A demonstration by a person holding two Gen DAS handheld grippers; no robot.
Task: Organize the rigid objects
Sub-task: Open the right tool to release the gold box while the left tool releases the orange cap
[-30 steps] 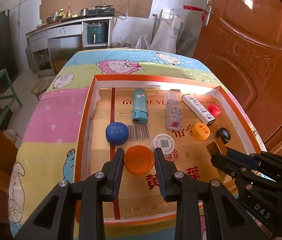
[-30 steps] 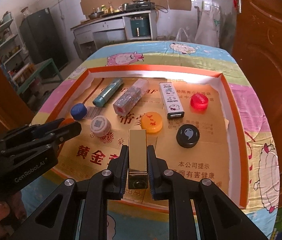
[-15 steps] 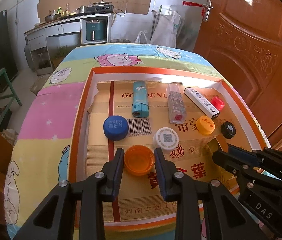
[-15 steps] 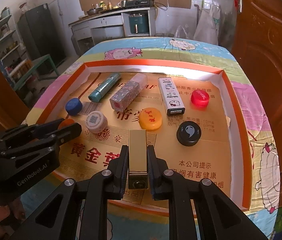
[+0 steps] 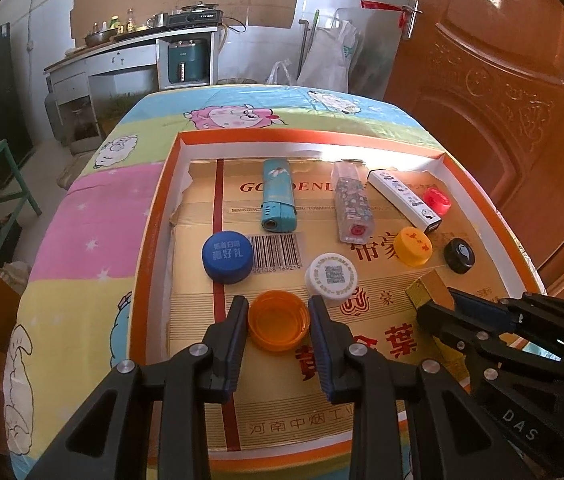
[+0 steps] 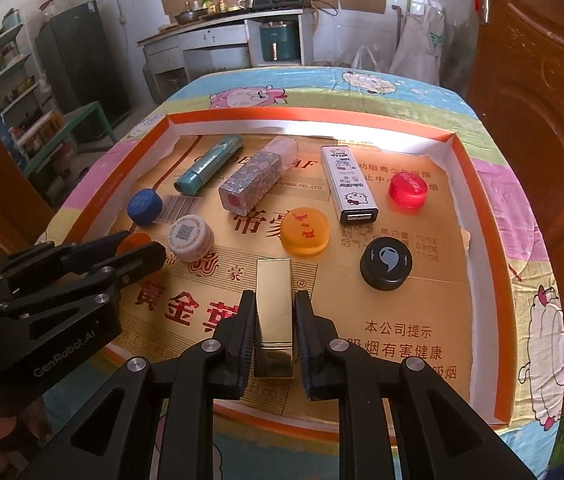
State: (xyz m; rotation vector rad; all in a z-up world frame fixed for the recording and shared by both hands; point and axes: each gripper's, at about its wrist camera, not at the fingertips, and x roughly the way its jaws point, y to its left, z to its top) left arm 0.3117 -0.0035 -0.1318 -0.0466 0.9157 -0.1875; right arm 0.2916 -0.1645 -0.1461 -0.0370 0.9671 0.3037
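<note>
Both my tools pitch steeply down over the tray (image 6: 481, 216) on the worktop. L tool (image 5: 278, 322) grips an orange cap (image 5: 278, 325), open side up, at tray's near-left. R tool (image 6: 274, 330) jaws are opening, gold rectangular case (image 6: 274, 312) between them; pads look barely parted. Case's long axis runs straight away from me, toward tray's far edge.

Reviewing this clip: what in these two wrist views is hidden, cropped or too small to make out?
- Gold rectangular case: sides hidden by the right gripper pads; in the left wrist view only its far end shows.
- Orange cap: right wrist view, mostly hidden behind the left gripper.
- White cap: QR label too small to read.
- Shallow box: near rim blocked by gripper bodies in both views.
- The person's hands: outside both views.
</note>
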